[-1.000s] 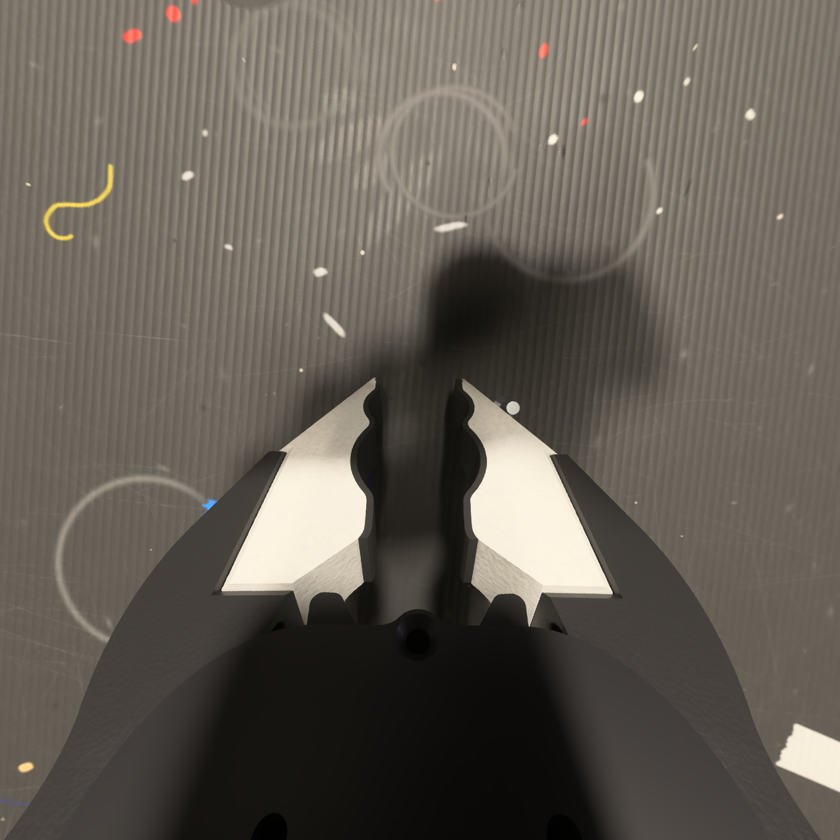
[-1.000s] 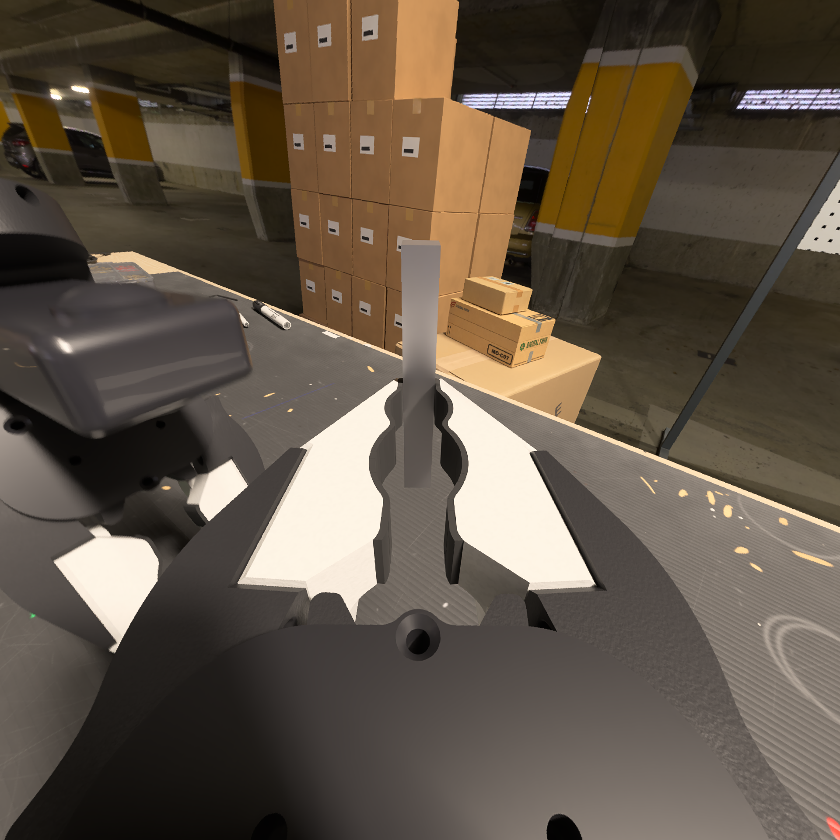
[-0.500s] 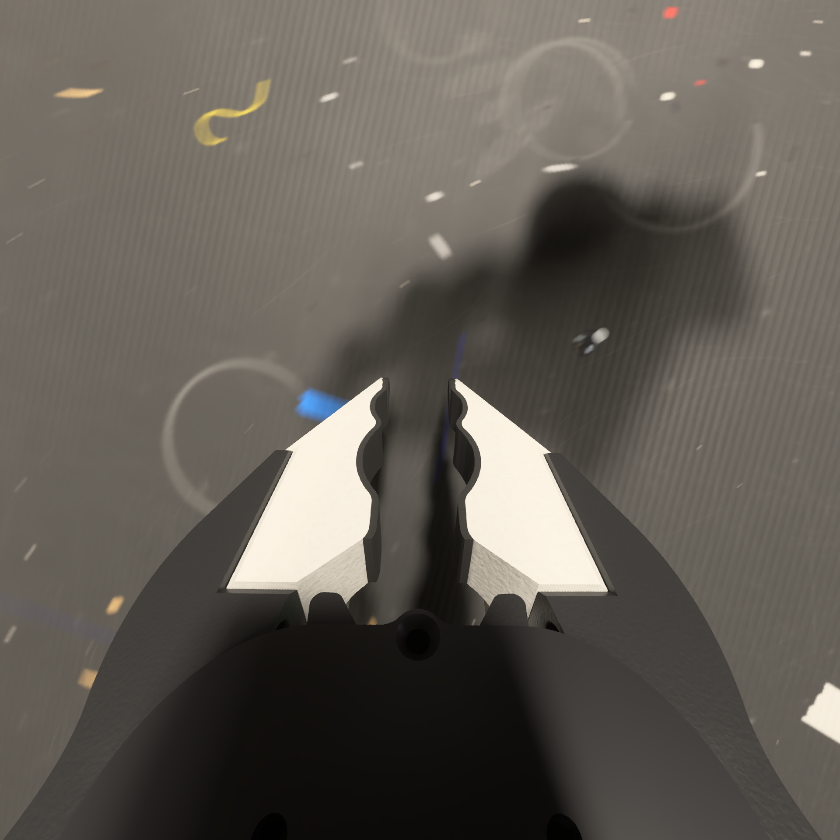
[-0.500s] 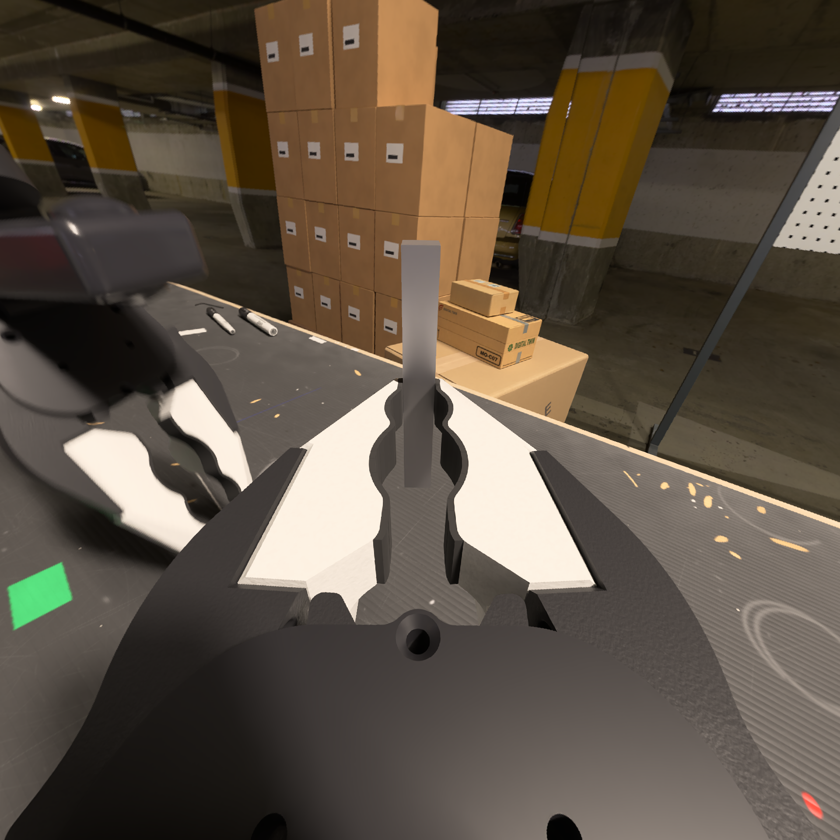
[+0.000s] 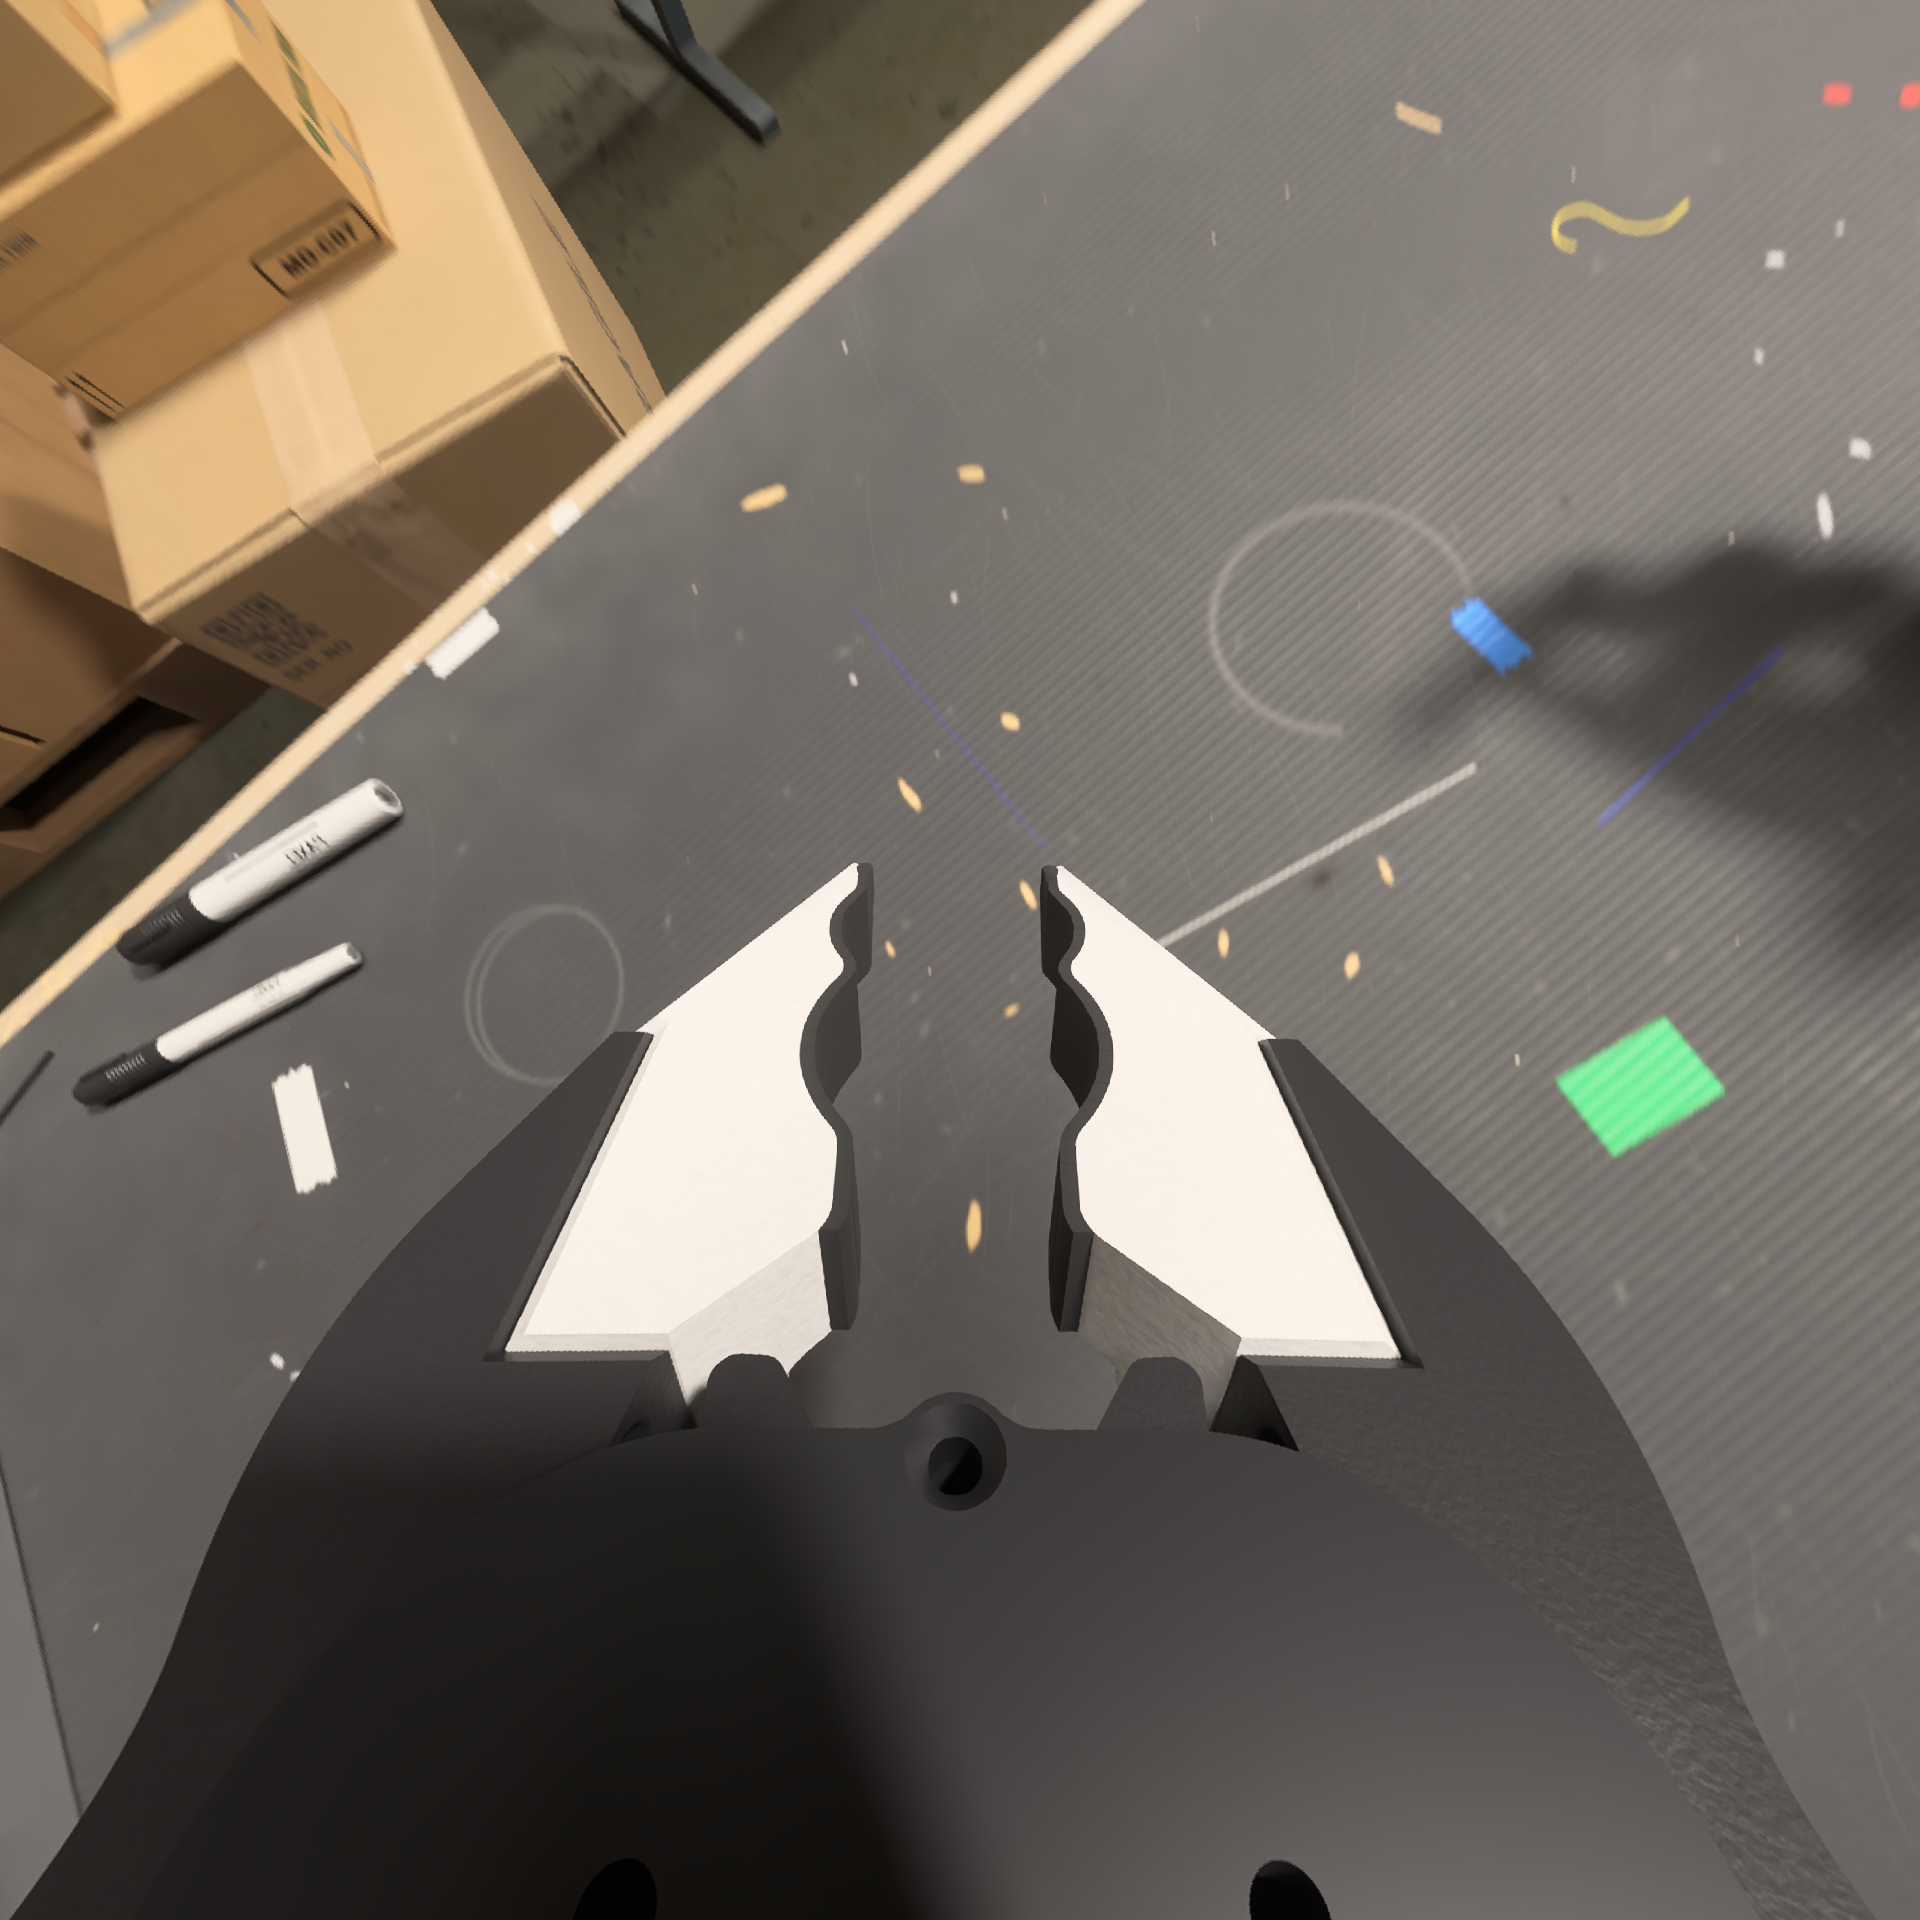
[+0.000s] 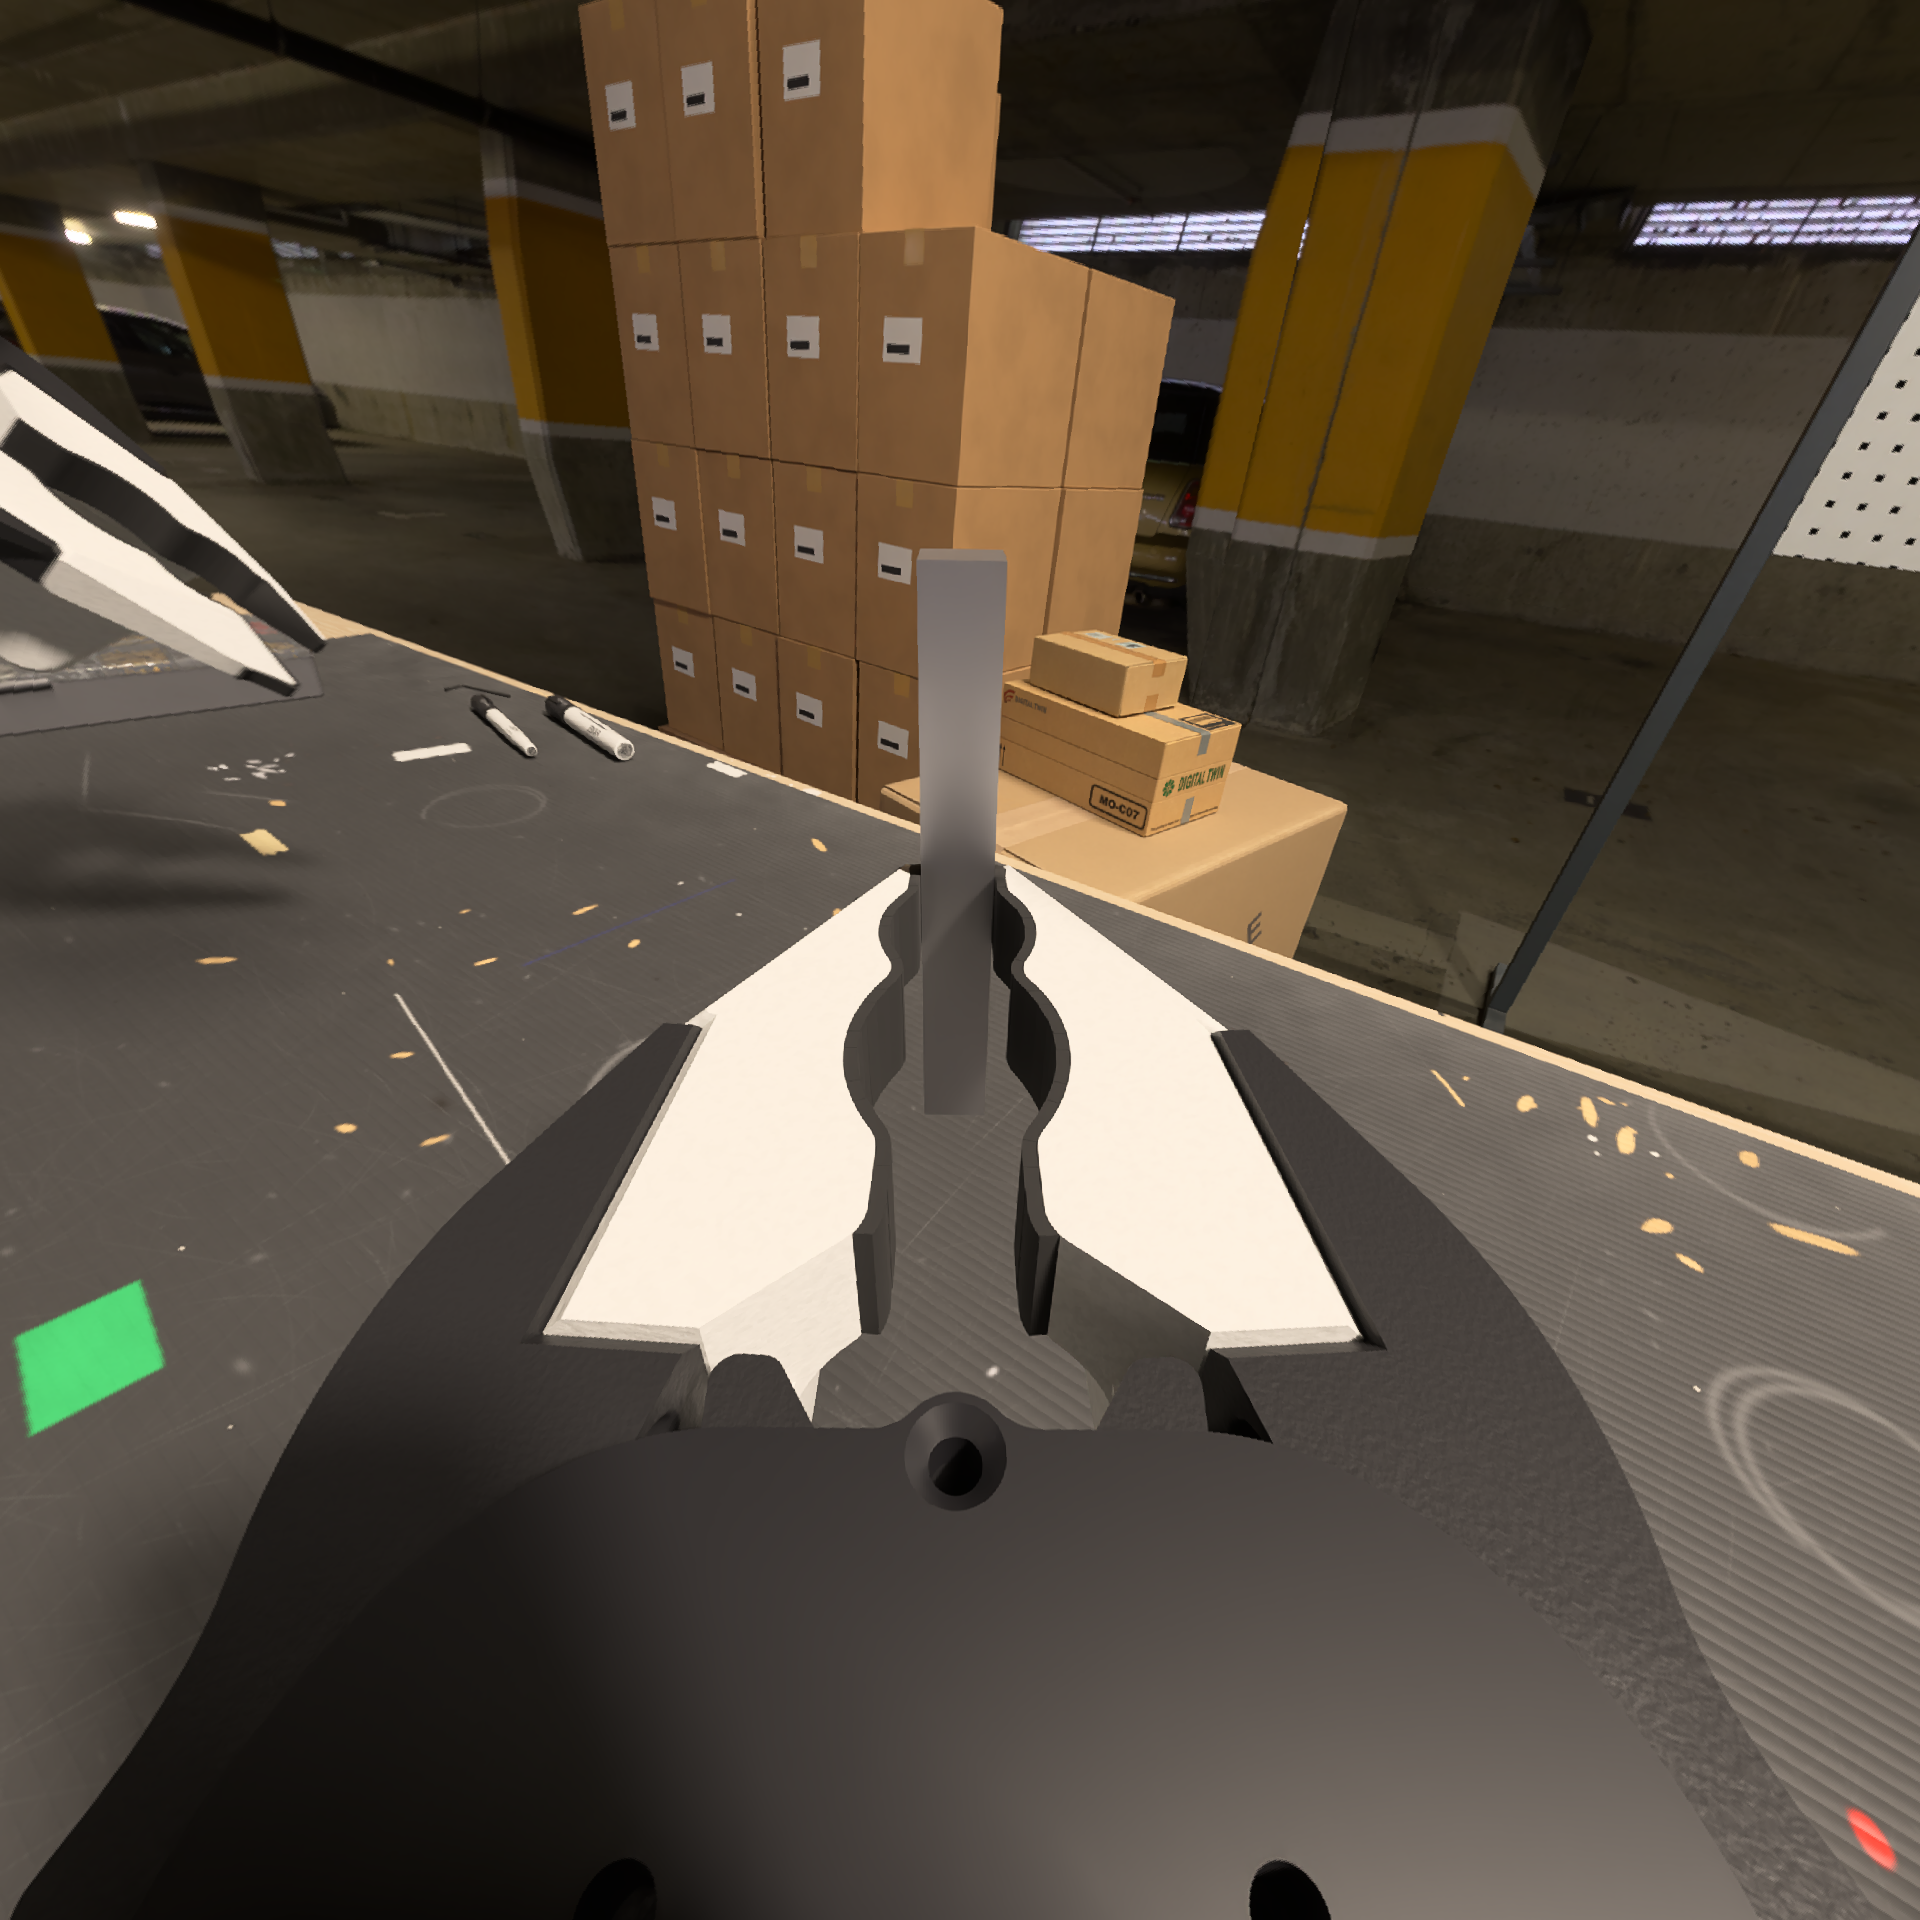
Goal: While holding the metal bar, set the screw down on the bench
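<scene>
The left claw (image 5: pixel 956 883) hangs above the dark ribbed surface (image 5: pixel 1143 416) with its white fingers (image 5: pixel 727 1122) spread a moderate way apart and nothing between them; through the gap only the surface and a few orange flecks show; the screw cannot be made out in either view. Towards the surface's pale wooden far edge lie two black-and-white markers (image 5: pixel 260 871), side by side and roughly parallel, with a short strip of white tape (image 5: pixel 303 1130) just beside the nearer one; a green square patch (image 5: pixel 1640 1085) sits on the surface to the right of the claw, and a small blue scrap (image 5: pixel 1490 636) lies farther off beside a faint ring mark, at the edge of a soft shadow; a yellow squiggle (image 5: pixel 1621 220) shows near the far right corner of the view. Beyond the edge stand brown cardboard boxes (image 5: pixel 312 343).

The right claw (image 6: pixel 958 883) is closed onto the metal bar (image 6: pixel 961 727); the grey bar stands upright, pinched near the fingertips, its lower end within the gap and its upper end rising well above the tips. In this view the left claw's fingers appear at the far left, above the surface; the same markers lie near the far edge, the green patch sits at the lower left, and a tall stack of cardboard boxes (image 6: pixel 831 364) rises behind the edge between yellow-banded pillars (image 6: pixel 1361 343).
</scene>
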